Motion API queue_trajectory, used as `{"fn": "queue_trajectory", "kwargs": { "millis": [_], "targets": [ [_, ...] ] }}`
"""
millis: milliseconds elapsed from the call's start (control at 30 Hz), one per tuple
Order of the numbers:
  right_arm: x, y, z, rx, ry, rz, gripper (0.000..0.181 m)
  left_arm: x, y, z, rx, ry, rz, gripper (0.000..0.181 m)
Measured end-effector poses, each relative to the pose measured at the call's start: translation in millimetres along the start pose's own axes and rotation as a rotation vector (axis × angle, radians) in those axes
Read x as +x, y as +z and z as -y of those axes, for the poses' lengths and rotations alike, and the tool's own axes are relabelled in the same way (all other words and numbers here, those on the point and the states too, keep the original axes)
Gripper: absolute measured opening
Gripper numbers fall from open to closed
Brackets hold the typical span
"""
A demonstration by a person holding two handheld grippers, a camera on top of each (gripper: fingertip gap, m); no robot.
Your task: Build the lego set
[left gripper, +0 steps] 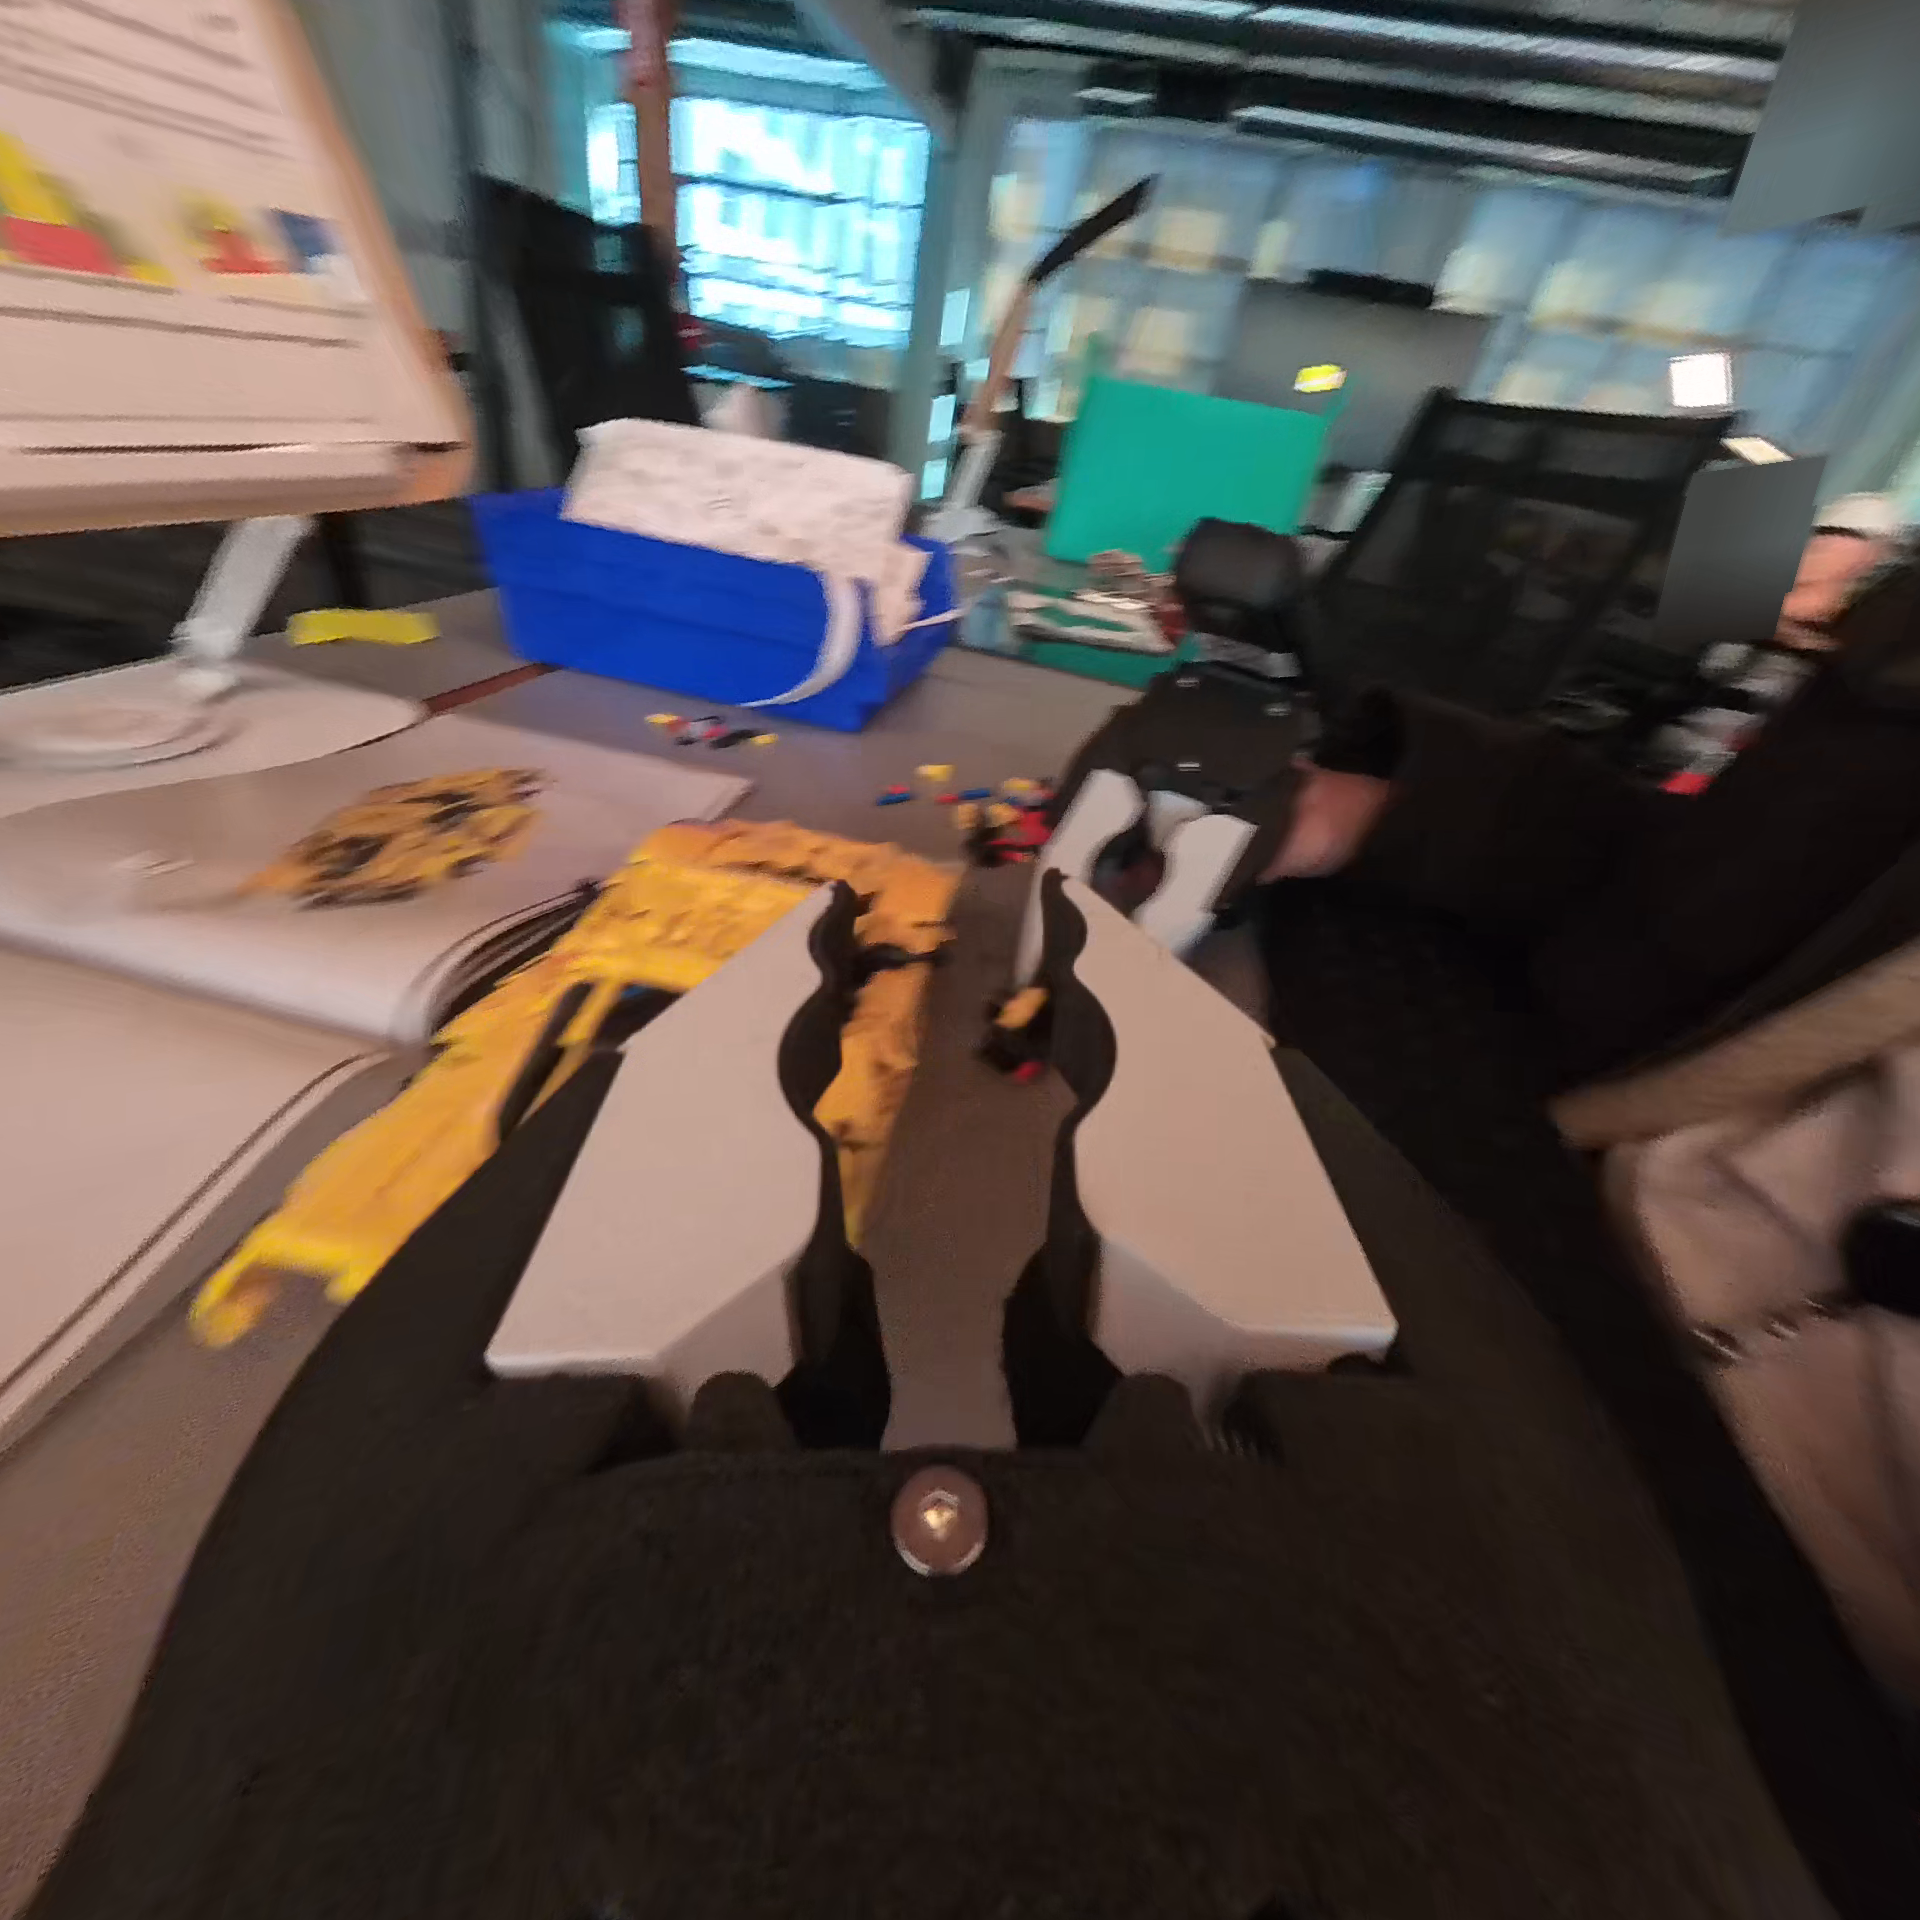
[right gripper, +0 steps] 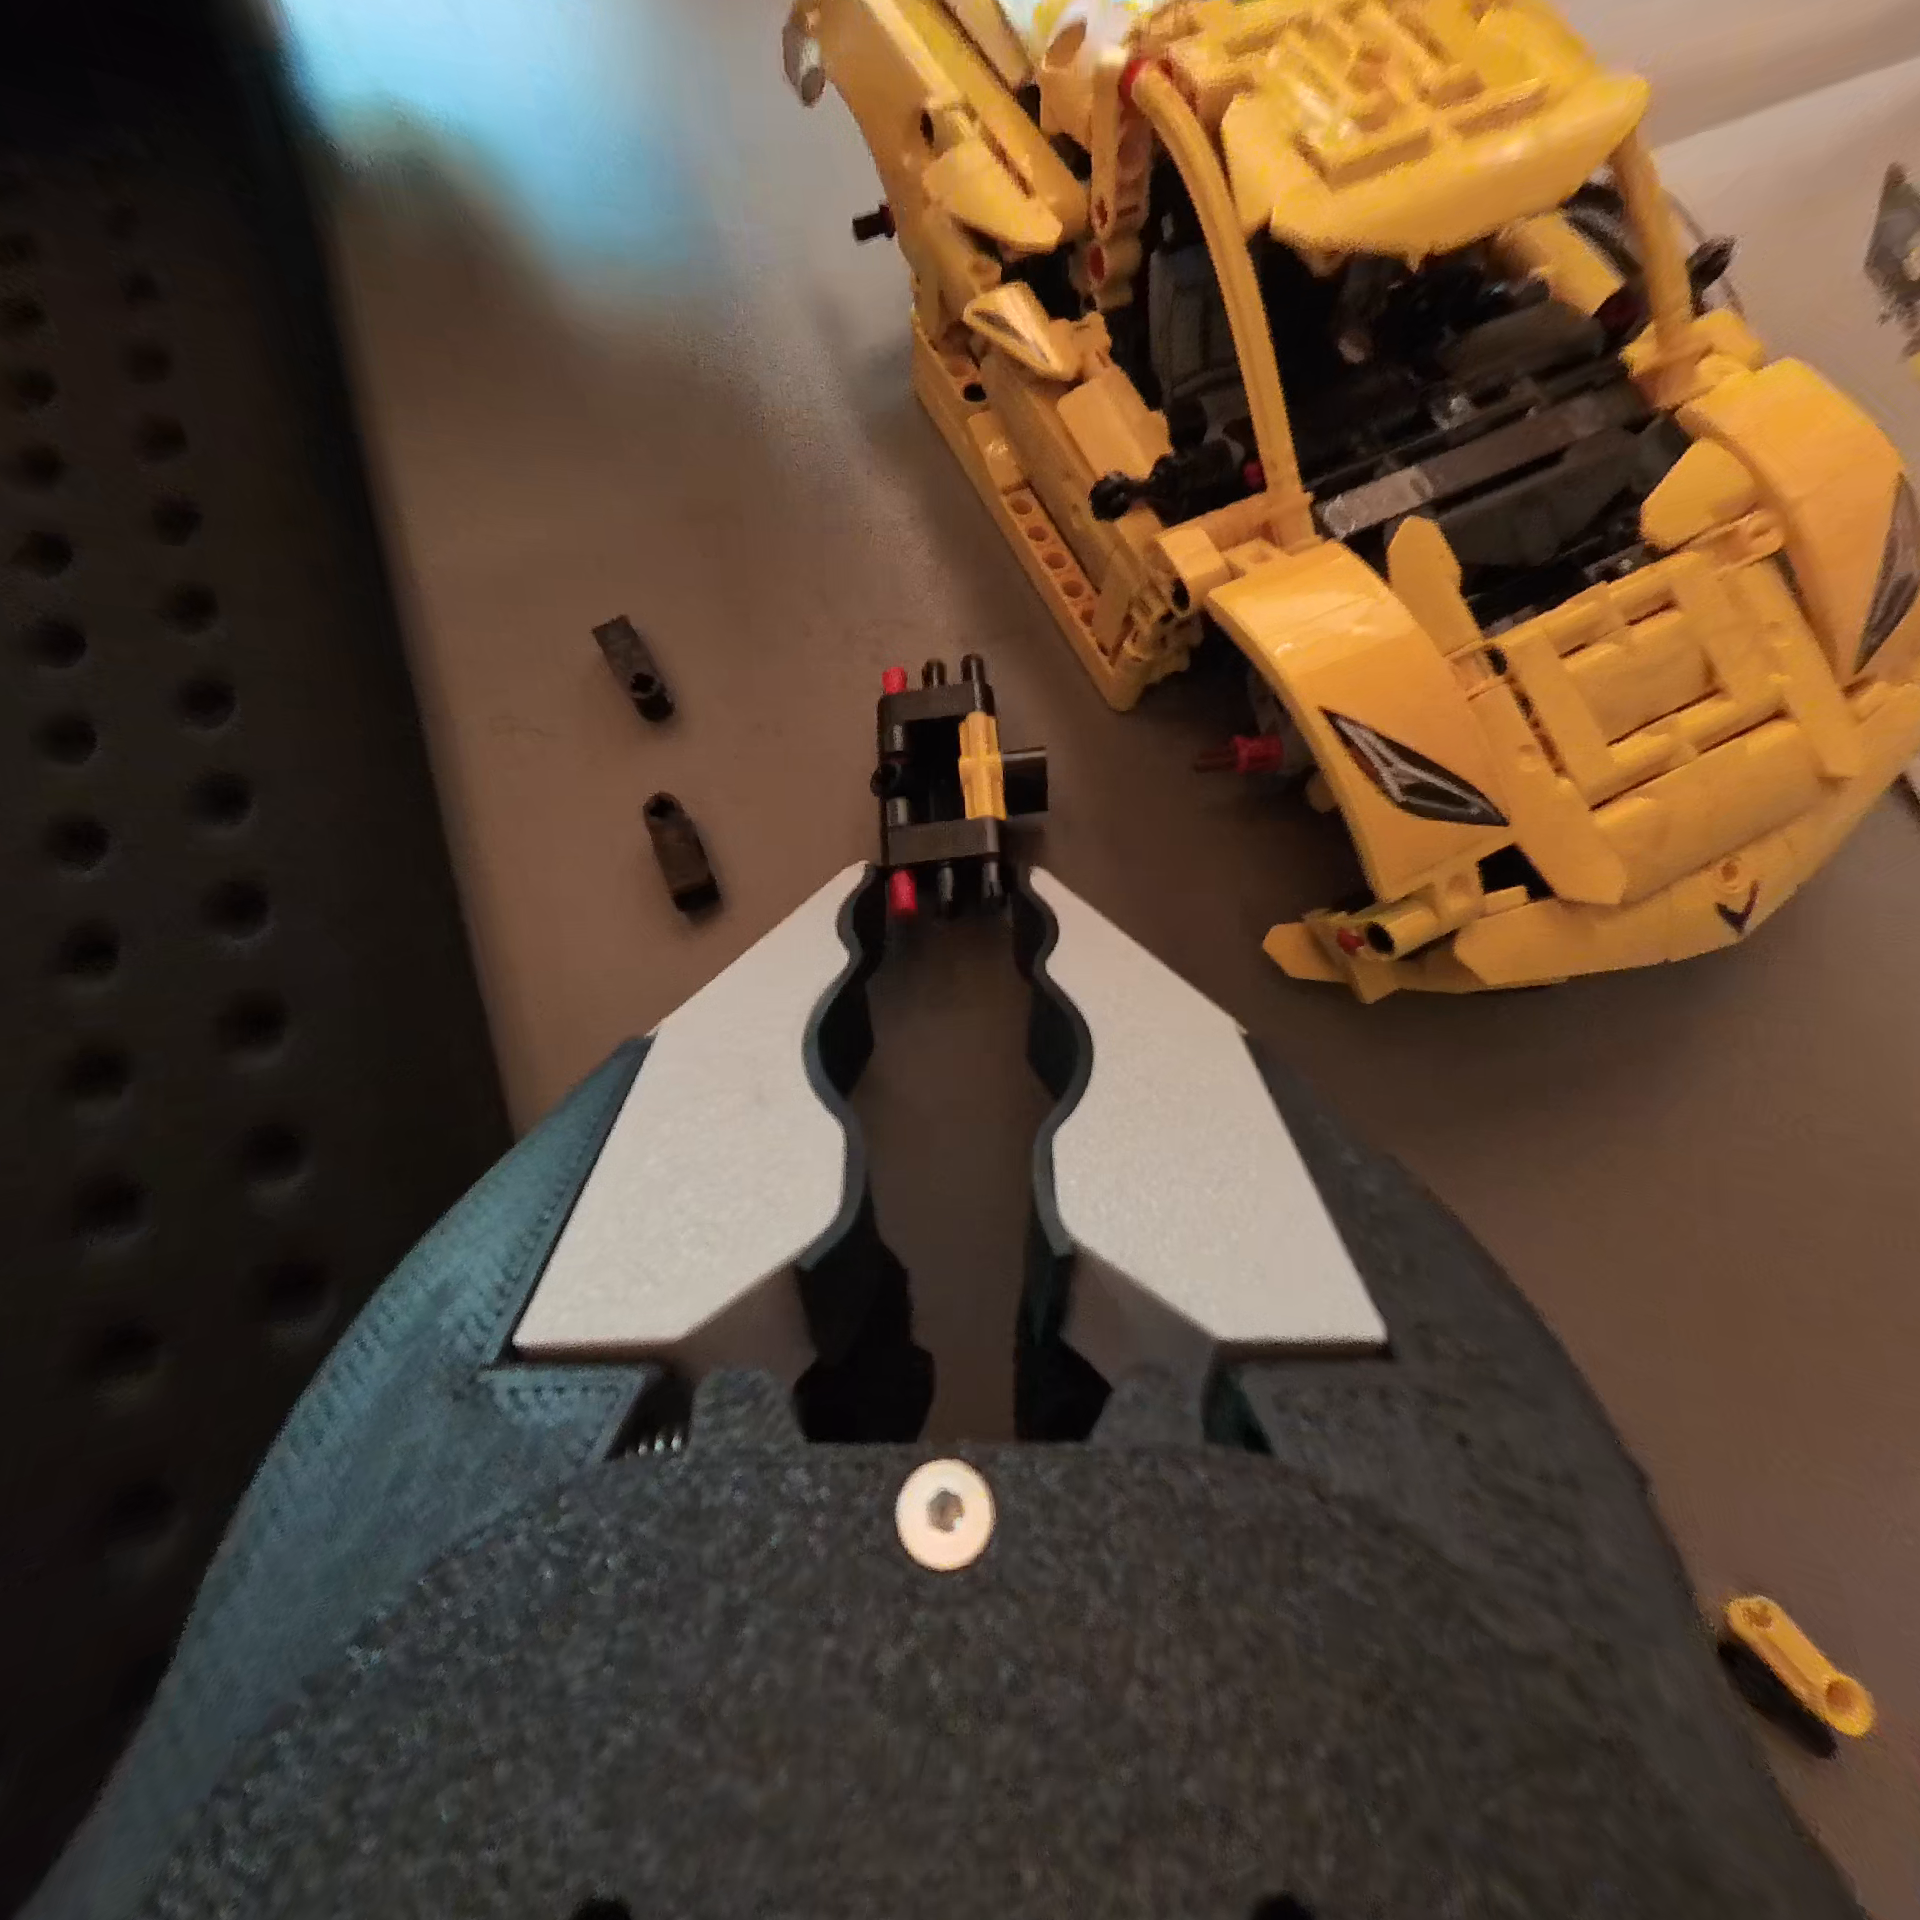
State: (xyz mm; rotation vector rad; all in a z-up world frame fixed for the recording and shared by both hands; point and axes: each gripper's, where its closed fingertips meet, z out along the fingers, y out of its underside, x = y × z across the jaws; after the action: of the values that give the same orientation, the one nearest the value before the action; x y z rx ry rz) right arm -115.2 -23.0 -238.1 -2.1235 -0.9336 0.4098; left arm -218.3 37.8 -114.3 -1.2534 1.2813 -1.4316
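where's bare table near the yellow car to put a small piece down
Bare table lies left of the yellow car, beyond the two loose black pieces. Another bare patch sits below the car's nose, before the lone yellow pin. It is crowded at the right gripper, which closes on the small black assembly, close beside the car.

Yellow lego car [right gripper: 1455, 499], blue bin [left gripper: 707, 613], grey table [right gripper: 727, 468]

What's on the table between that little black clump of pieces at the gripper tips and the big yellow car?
In the right wrist view, only bare grey table separates the small black assembly from the yellow car.
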Motion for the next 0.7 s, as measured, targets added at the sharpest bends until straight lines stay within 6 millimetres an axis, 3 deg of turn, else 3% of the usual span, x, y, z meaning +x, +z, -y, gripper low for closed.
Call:
{"fn": "queue_trajectory", "kwargs": {
  "millis": [100,267,400,600,700],
  "targets": [
    [0.3,-9.5,14.7,0.078,-0.037,-0.029,0.022,21.0,16.3,-8.6,-0.052,0.032,-0.055,0.037],
    [-13.4,-30.1,48.8,0.253,-0.127,-0.058,0.023,35.4,47.4,-33.4,-0.188,0.118,-0.035,0.050],
    [-19.4,-36.4,57.0,0.305,-0.129,-0.043,0.023,55.8,72.9,-44.2,-0.232,0.180,-0.051,0.050],
    [-27.5,-37.8,59.1,0.319,-0.147,-0.012,0.023,51.4,88.0,-68.3,-0.366,0.324,0.032,0.050],
    [-29.7,-39.1,60.7,0.331,-0.138,0.009,0.023,45.9,87.7,-69.3,-0.378,0.343,0.062,0.050]
  ]
}}
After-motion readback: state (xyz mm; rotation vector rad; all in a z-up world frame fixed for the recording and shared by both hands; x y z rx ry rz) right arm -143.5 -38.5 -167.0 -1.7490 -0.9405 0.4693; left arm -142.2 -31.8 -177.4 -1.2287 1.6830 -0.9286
